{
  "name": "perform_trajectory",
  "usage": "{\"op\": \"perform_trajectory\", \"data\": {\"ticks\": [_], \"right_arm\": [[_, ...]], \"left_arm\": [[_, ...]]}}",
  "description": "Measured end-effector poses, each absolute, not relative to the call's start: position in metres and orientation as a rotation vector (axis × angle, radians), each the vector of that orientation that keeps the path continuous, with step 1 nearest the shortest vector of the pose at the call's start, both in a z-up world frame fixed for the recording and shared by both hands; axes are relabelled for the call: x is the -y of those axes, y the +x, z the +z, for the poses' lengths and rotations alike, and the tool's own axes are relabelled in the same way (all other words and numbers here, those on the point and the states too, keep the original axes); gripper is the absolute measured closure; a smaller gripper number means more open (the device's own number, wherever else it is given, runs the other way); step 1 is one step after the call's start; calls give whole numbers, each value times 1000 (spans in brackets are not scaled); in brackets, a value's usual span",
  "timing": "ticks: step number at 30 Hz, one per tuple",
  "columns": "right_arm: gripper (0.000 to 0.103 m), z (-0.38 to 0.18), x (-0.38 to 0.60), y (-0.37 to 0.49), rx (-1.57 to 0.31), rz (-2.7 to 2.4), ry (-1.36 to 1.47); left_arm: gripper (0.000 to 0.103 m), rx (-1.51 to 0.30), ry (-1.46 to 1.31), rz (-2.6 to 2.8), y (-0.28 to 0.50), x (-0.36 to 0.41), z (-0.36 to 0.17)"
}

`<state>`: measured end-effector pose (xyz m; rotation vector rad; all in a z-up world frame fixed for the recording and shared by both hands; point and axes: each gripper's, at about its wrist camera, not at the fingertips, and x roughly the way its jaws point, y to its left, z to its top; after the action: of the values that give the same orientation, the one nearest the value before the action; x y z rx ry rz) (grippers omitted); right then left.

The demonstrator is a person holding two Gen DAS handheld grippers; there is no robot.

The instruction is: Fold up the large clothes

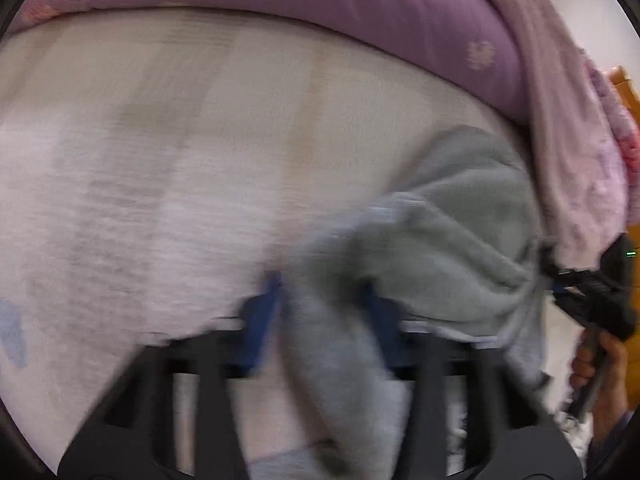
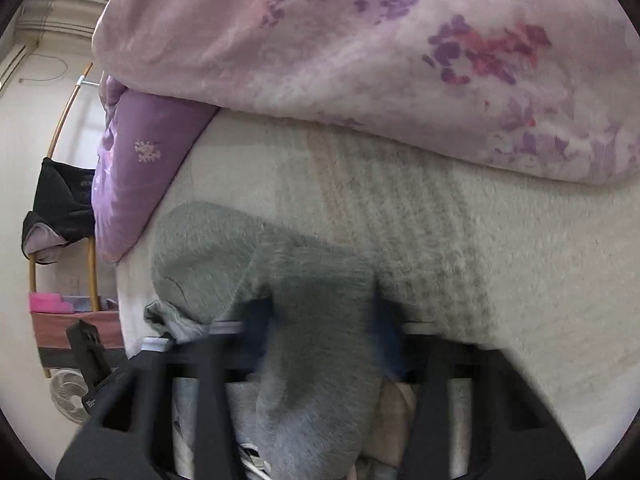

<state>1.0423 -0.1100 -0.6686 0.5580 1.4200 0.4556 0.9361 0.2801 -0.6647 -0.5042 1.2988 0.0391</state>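
A grey fleece garment (image 1: 452, 240) lies bunched on the cream bed cover (image 1: 200, 140). My left gripper (image 1: 324, 300) has its blue fingers (image 1: 264, 312) on either side of a grey fold that hangs down between them. In the right wrist view the same garment (image 2: 240, 260) runs from the bed down between the blue fingers (image 2: 388, 332) of my right gripper (image 2: 324, 324). The right gripper also shows at the right edge of the left wrist view (image 1: 600, 292), held by a hand at the garment's far end. Both views are blurred.
A purple quilt (image 1: 320, 8) and a pink floral blanket (image 2: 380, 48) are piled along the back of the bed. A chair with dark clothes (image 2: 60, 208), a pink box (image 2: 48, 302) and a fan (image 2: 70, 394) stand left of the bed.
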Motion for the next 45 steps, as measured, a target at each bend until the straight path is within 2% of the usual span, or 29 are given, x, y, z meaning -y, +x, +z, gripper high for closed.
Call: {"op": "perform_trajectory", "data": {"ticks": [3,7,11,13,16,19,20,22,24,25,26,30,32,34,35,37,41,42,43,44,45], "right_arm": [[90,-644,113,1030,-1344,483,501],[91,-591,121,998,-1190,565,475],[91,-528,145,924,-1059,651,399],[91,-517,157,888,-1060,681,388],[90,-521,179,816,-1154,665,341],[84,-556,177,773,-1314,615,342],[81,-574,181,757,-1383,571,313],[73,-593,185,742,-1461,522,274],[71,-594,192,736,-1480,505,280],[67,-588,193,736,-1469,508,276],[57,-577,194,738,-1437,494,249],[49,-533,171,758,-1302,543,150],[47,-514,146,770,-1229,602,57],[42,-509,112,790,-1204,665,18],[36,-514,91,800,-1207,704,3],[36,-529,61,814,-1201,751,-7],[36,-584,9,856,-1344,756,36],[39,-592,4,861,-1371,743,62],[48,-600,2,865,-1399,748,118],[75,-601,2,865,-1421,764,140],[92,-597,4,861,-1413,764,127]], "left_arm": [[94,-1252,-452,61,934,-270,-646],[96,-1110,-476,32,900,-272,-602],[96,-994,-438,-25,834,-270,-556],[96,-982,-435,-53,793,-266,-547],[95,-1054,-440,-90,732,-262,-559],[90,-1198,-462,-78,684,-246,-594],[90,-1242,-463,-53,668,-242,-605],[83,-1334,-516,-19,644,-237,-628],[61,-1342,-567,6,631,-238,-630],[52,-1314,-590,33,624,-241,-626],[39,-1294,-599,59,617,-245,-623],[38,-1224,-658,113,619,-256,-603],[32,-1188,-707,142,622,-263,-596],[31,-1173,-732,162,621,-265,-590],[31,-1173,-736,161,620,-260,-587],[30,-1179,-736,168,618,-256,-587],[30,-1206,-762,189,602,-265,-592],[30,-1206,-770,196,600,-265,-592],[30,-1205,-779,207,597,-266,-592],[30,-1200,-784,210,595,-266,-591],[30,-1195,-787,212,593,-267,-589]]}}
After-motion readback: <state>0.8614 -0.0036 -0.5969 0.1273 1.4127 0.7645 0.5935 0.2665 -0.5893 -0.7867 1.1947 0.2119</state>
